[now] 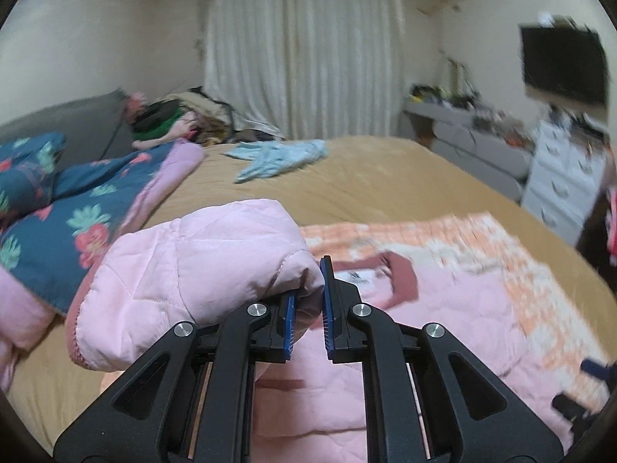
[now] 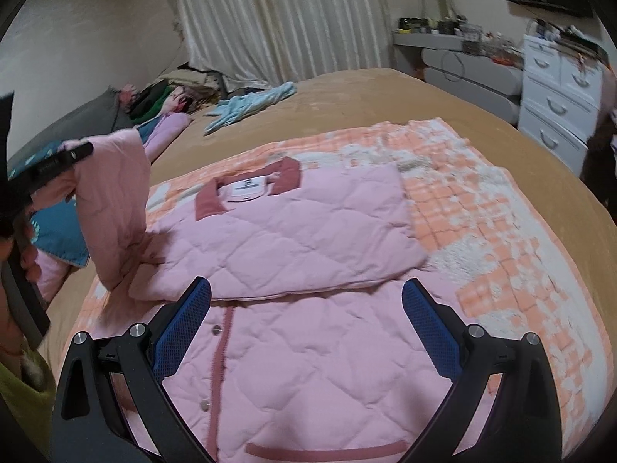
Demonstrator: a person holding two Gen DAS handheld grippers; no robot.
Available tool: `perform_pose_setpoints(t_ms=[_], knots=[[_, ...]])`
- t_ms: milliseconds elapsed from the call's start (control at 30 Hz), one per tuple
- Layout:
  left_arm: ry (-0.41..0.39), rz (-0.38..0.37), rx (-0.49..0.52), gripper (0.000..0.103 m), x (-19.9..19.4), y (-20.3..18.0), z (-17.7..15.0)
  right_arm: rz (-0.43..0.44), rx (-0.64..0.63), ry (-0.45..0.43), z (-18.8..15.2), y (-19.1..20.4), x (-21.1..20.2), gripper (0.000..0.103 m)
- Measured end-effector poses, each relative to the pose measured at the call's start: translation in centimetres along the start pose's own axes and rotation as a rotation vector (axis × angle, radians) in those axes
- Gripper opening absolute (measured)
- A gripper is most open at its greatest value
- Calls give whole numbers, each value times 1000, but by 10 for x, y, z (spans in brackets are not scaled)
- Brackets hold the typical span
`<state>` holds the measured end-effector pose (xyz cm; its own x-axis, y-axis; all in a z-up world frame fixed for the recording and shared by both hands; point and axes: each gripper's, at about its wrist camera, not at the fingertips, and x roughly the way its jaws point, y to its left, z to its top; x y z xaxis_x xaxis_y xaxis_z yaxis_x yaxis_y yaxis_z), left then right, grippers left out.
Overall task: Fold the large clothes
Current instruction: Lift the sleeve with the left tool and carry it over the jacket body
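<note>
Folding stands partway: we judge one sleeve [image 2: 316, 223] already lies across the pink quilted jacket [image 2: 308, 347] on the bed [image 2: 385, 92], while our left gripper [image 1: 308, 308], jaws clamped on the other sleeve [image 1: 193, 270], lifts it beside the jacket and our right gripper [image 2: 306, 328] hovers wide open, empty.

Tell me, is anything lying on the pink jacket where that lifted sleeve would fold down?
Nothing visible. The left tongs hold the sleeve up beside the pink jacket; its quilted front lies bare, and the right tongs hover open above it.
</note>
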<state>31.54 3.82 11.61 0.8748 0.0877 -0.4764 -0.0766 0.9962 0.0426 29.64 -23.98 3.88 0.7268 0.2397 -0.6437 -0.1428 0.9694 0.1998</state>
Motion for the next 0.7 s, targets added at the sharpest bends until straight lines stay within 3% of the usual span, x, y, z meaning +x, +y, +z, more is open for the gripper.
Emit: perform_pose_setpoints(t_ms=[333, 700], knots=[[141, -132, 298, 5, 46, -98, -59, -41, 92, 5, -6, -51, 3, 99], [256, -191, 636, 6, 71, -159, -126, -60, 175, 22, -16, -87, 10, 99]])
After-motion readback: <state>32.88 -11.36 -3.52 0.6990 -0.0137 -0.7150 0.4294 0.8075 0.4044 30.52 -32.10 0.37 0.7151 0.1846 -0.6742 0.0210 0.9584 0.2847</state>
